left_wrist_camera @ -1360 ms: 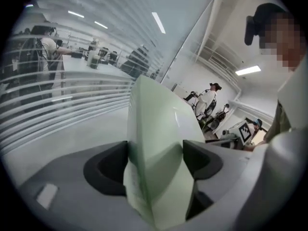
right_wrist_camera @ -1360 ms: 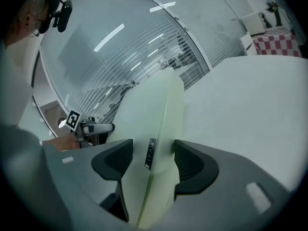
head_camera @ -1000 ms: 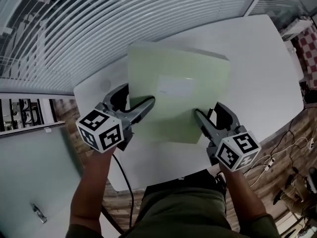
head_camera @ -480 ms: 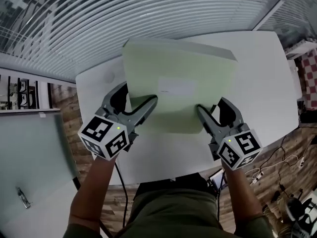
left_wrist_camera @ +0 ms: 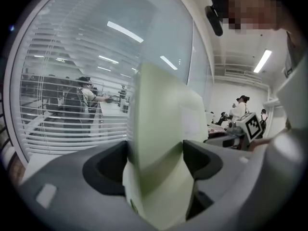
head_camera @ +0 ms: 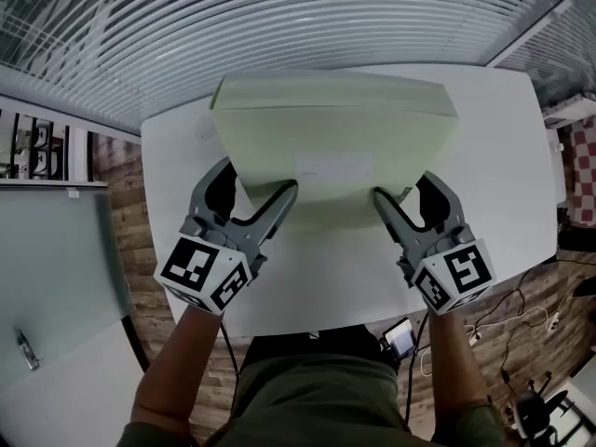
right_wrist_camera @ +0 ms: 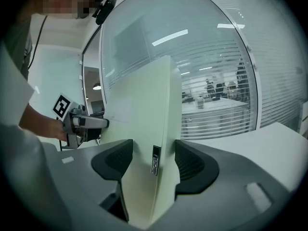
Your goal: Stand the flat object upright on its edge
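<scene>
A flat pale green box (head_camera: 335, 147) with a white label stands tilted up on the white table (head_camera: 521, 175), its upper edge toward the blinds. My left gripper (head_camera: 256, 189) is shut on its lower left part. My right gripper (head_camera: 408, 192) is shut on its lower right part. In the left gripper view the box (left_wrist_camera: 156, 129) fills the gap between the jaws of the left gripper (left_wrist_camera: 155, 160), seen edge-on and upright. In the right gripper view the box (right_wrist_camera: 144, 119) is pinched the same way by the right gripper (right_wrist_camera: 151, 160). A small dark sticker sits on its narrow edge.
Window blinds (head_camera: 279, 26) run along the table's far side. A wooden floor with cables (head_camera: 521, 319) lies to the right. A small dark device (head_camera: 400, 338) hangs near the table's front edge. People stand behind the glass wall (left_wrist_camera: 84, 97).
The box has been swung up from a lean to nearly upright, so its top edge now faces the camera. Both grippers stayed shut on it and shifted slightly toward the person.
</scene>
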